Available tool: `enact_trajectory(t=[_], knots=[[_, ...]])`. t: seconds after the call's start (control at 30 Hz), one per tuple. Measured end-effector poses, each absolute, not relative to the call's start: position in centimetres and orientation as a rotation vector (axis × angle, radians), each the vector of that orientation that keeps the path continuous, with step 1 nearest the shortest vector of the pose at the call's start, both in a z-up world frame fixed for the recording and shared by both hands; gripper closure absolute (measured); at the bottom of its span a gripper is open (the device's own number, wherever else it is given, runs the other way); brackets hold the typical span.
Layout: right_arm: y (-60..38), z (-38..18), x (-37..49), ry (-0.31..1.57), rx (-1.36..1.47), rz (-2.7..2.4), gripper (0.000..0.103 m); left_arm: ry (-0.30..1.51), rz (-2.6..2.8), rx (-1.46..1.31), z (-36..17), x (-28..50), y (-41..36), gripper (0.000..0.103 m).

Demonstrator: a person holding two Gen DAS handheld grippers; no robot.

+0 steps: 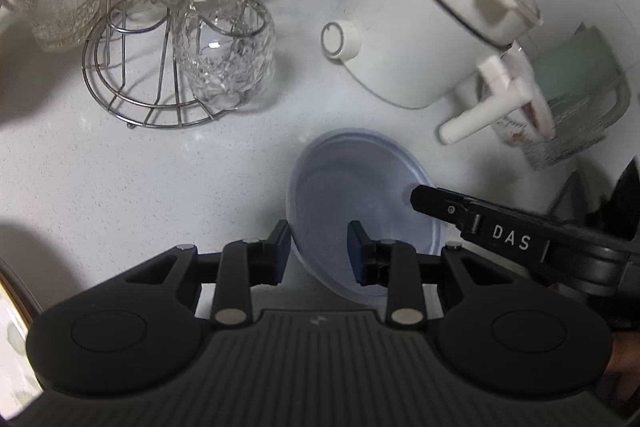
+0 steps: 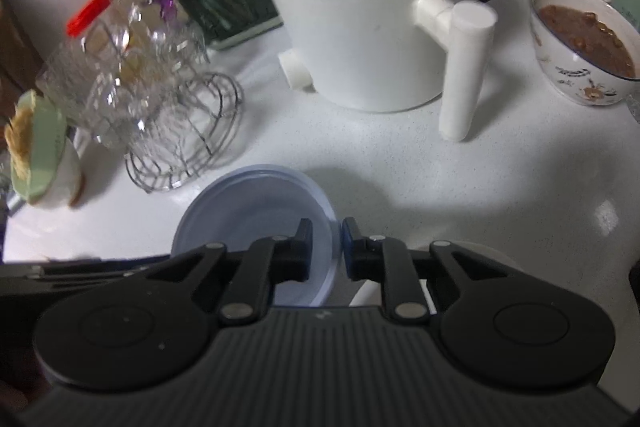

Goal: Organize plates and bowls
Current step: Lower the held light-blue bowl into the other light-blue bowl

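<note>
Blue bowl [image 2: 256, 227] rim is pinched by nearly closed right gripper [image 2: 327, 247]. Left gripper [image 1: 318, 251] is held half open astride the near rim, gripping nothing. A level lift is advised, clear of the white pot [image 2: 372, 39]

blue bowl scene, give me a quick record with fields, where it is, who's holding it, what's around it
item: translucent blue bowl, empty
surface: white counter
left hand-held gripper: fingers straddle the bowl's near rim, a gap visible, not clamped
right hand-held gripper: fingers close together astride the bowl's right rim; contact cannot be confirmed
behind bowl: white electric pot with a side handle
left of bowl: wire rack holding clear glasses
far right: patterned bowl of brown food
</note>
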State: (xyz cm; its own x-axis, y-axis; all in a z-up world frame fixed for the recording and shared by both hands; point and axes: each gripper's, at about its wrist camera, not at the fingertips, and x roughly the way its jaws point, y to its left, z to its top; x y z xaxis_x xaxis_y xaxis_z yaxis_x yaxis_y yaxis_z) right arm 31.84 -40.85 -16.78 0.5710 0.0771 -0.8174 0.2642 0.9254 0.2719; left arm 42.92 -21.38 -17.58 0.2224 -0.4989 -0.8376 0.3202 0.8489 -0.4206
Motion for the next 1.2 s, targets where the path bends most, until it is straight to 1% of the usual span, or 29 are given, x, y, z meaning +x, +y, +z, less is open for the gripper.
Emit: enact_trajectory(t=[0.4,0.63,0.83,1.2], knots=[[-41.4,-10.7,30.6,0.908,0.473,-0.107,0.084,1.189,-0.588,-0.132,-11.3,42.5,-21.0,0.067],[-40.5,-8.7,29.0,0.892,0.477,-0.082,0.084,1.145,-0.587,-0.122,-8.6,40.9,-19.7,0.067],[-39.8,-8.0,27.6,0.884,0.487,-0.056,0.083,1.132,-0.565,-0.128,-7.8,39.8,-18.6,0.067],[-38.9,-9.8,25.8,0.899,0.521,0.016,0.083,1.132,-0.508,-0.116,-9.1,37.1,-17.2,0.067]])
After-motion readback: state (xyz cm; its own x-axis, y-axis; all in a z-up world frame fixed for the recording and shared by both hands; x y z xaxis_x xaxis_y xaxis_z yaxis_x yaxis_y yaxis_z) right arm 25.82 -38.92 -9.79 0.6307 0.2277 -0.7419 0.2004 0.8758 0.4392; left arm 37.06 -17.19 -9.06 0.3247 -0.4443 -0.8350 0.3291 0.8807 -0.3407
